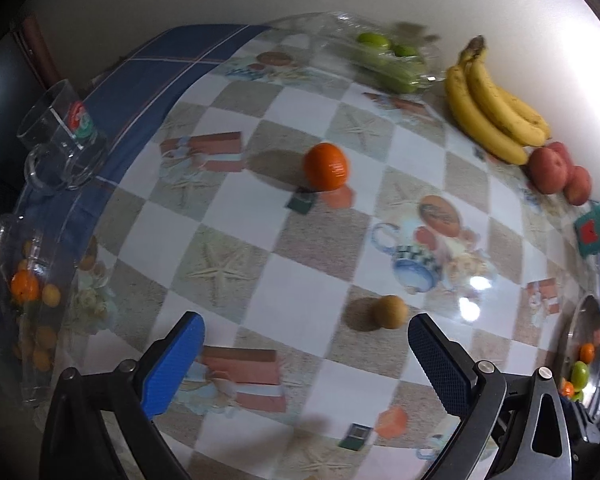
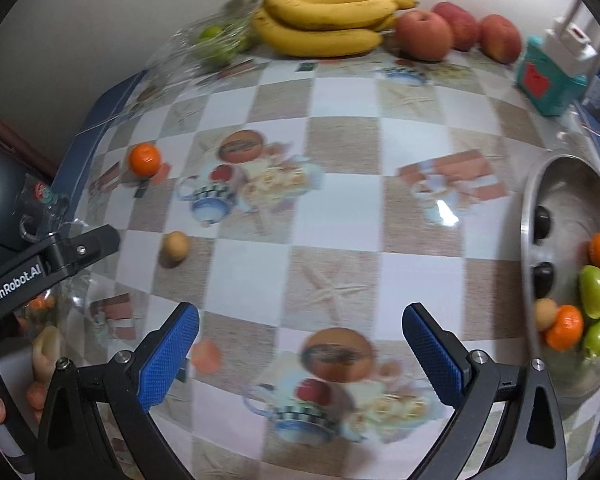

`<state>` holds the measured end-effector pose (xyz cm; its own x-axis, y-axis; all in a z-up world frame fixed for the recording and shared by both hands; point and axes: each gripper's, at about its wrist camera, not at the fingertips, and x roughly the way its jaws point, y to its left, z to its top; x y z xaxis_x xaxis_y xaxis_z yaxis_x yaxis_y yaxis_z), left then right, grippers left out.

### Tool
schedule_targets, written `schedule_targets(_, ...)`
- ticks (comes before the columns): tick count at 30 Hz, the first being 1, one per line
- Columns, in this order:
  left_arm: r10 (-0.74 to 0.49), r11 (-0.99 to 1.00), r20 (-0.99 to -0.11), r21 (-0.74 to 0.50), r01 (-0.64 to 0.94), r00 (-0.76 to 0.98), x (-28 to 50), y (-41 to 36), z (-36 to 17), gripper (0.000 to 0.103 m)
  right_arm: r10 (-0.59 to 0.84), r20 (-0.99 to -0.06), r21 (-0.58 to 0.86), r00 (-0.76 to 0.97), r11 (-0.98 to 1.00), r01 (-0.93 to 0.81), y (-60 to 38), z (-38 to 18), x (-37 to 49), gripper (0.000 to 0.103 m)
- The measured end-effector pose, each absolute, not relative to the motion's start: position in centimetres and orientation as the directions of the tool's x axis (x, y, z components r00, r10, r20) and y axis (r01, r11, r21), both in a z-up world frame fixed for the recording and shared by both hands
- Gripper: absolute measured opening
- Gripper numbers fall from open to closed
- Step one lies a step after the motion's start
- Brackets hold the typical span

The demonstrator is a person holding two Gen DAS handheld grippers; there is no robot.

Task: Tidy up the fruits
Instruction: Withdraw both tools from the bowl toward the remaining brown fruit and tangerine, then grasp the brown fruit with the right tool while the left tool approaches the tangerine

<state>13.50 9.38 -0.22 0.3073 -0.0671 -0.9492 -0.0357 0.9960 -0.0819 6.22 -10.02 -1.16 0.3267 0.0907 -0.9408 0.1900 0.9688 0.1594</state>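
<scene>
Left gripper [image 1: 306, 334]: blue cross-hatched pads spread wide, nothing between them, angled down over the glossy checkered tablecloth [image 1: 312, 240]. Right gripper [image 2: 300, 326]: same textured pads, equally wide apart, empty, poised above the cloth. Small round tan fruit [image 1: 389, 311] lies just ahead of the left claw; smooth orange [image 1: 326, 166] sits farther out. Curved yellow bananas [image 2: 324, 20] and red apples [image 2: 424, 35] line the wall. Polished steel bowl [image 2: 556, 184], at the right, contains oranges and oblong green fruits.
</scene>
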Motion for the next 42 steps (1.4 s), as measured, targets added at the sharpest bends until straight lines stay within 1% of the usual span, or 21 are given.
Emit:
schedule_targets(2, -0.051, 0.996, -0.953, -0.069, -0.048, 0.299, 13.6, 9.9, -0.6, 0.103, 0.085, -0.940, 0.152, 0.330, 0.971, 0.182, -9.0, -1.4, 6.8, 0.101)
schedule_targets(4, -0.059, 0.994, -0.955, -0.082, -0.067, 0.290, 13.9, 10.7, -1.1, 0.103, 0.080, -0.937, 0.148, 0.339, 0.973, 0.179, -8.1, -1.6, 7.3, 0.101)
schedule_targets(9, -0.051, 0.990, -0.961, -0.083, -0.111, 0.270, 14.4, 12.1, -1.9, 0.103, 0.094, -0.938, 0.141, 0.335, 0.983, 0.119, -5.6, -2.6, 9.0, 0.101)
schedule_targets(18, -0.066, 0.980, -0.964, -0.112, -0.167, 0.259, 15.5, 14.0, -2.8, 0.103, 0.091, -0.940, 0.130, 0.329, 0.987, 0.099, -3.6, -4.0, 11.4, 0.100)
schedule_targets(19, -0.068, 0.977, -0.963, -0.117, -0.177, 0.259, 15.5, 14.3, -2.9, 0.103, 0.090, -0.940, 0.128, 0.330, 0.987, 0.097, -3.5, -4.0, 11.5, 0.097)
schedule_targets(20, -0.072, 0.974, -0.963, -0.123, -0.188, 0.261, 15.6, 14.6, -2.9, 0.103, 0.086, -0.940, 0.124, 0.332, 0.988, 0.095, -3.3, -4.0, 11.7, 0.086)
schedule_targets(22, -0.081, 0.969, -0.961, -0.138, -0.206, 0.263, 15.7, 15.2, -2.9, 0.103, 0.075, -0.942, 0.111, 0.328, 0.990, 0.090, -2.8, -4.2, 12.1, 0.077)
schedule_targets(24, -0.089, 0.964, -0.960, -0.150, -0.219, 0.267, 15.7, 15.4, -2.8, 0.103, 0.085, -0.942, 0.119, 0.325, 0.989, 0.085, -2.4, -4.4, 12.3, 0.077)
schedule_targets(25, -0.092, 0.963, -0.959, -0.154, -0.222, 0.268, 15.7, 15.5, -2.8, 0.103, 0.096, -0.941, 0.129, 0.326, 0.988, 0.081, -2.1, -4.4, 12.4, 0.075)
schedule_targets(30, -0.111, 0.958, -0.955, -0.177, -0.225, 0.276, 15.7, 15.8, -2.6, 0.103, 0.092, -0.944, 0.115, 0.316, 0.992, 0.057, -0.8, -4.9, 12.9, 0.059)
schedule_targets(31, -0.112, 0.958, -0.953, -0.179, -0.226, 0.280, 15.8, 15.7, -2.5, 0.103, 0.090, -0.946, 0.113, 0.311, 0.992, 0.057, -0.7, -5.1, 13.1, 0.053)
schedule_targets(32, -0.114, 0.957, -0.952, -0.182, -0.225, 0.285, 15.8, 15.7, -2.4, 0.103, 0.089, -0.947, 0.111, 0.308, 0.992, 0.055, -0.5, -5.2, 13.2, 0.049)
schedule_targets(37, -0.134, 0.954, -0.943, -0.206, -0.218, 0.303, 16.2, 15.6, -2.2, 0.103, 0.079, -0.947, 0.098, 0.310, 0.994, 0.046, 0.2, -5.5, 13.4, 0.036)
schedule_targets(39, -0.134, 0.955, -0.942, -0.206, -0.214, 0.307, 16.3, 15.6, -2.2, 0.103, 0.084, -0.947, 0.103, 0.311, 0.994, 0.043, 0.3, -5.5, 13.4, 0.034)
schedule_targets(42, -0.130, 0.955, -0.942, -0.203, -0.215, 0.311, 16.4, 15.5, -2.1, 0.103, 0.079, -0.946, 0.097, 0.315, 0.995, 0.040, 0.5, -5.3, 13.5, 0.028)
